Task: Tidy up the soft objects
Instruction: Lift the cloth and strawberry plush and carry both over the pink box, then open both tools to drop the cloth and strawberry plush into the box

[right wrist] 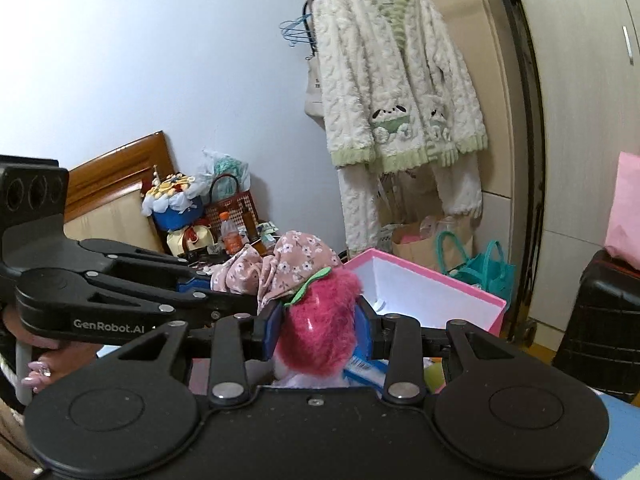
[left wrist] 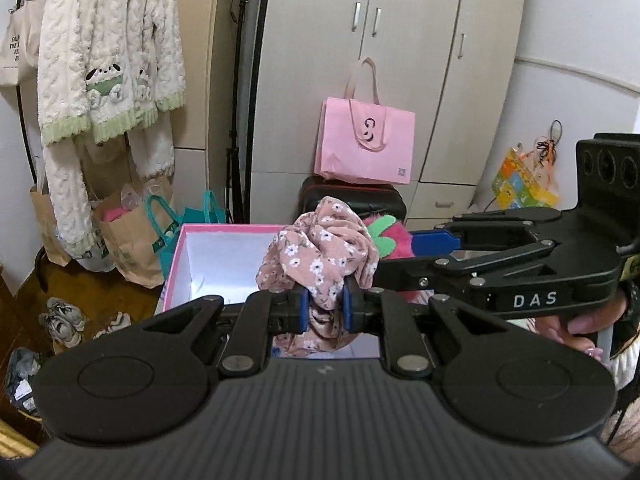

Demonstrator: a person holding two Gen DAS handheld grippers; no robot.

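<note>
The left tongs (left wrist: 324, 307), at the centre of the left wrist view, are pinching a crumpled pink cloth with small white flowers (left wrist: 320, 256); the cloth bunches up above the blue pads and a fold hangs below them. Just behind it, left of centre, stands an open pink cardboard box with a white inside (left wrist: 216, 256).

In the right wrist view the right tongs (right wrist: 320, 330) are clamped on a fuzzy magenta strawberry-shaped plush with a green felt leaf (right wrist: 320, 320), which fills the gap between the blue pads at the middle of the frame. The flowered cloth sits just to its upper left, and the pink box lies right of centre, behind the plush.

A hand with painted nails (right wrist: 40, 368) grips the left tool's handle at the lower left edge. A cream fluffy cardigan with green trim (right wrist: 400, 96) hangs on a rack at the upper right, and a pink paper shopping bag (left wrist: 366, 144) rests on a black case in the left wrist view's centre.
</note>
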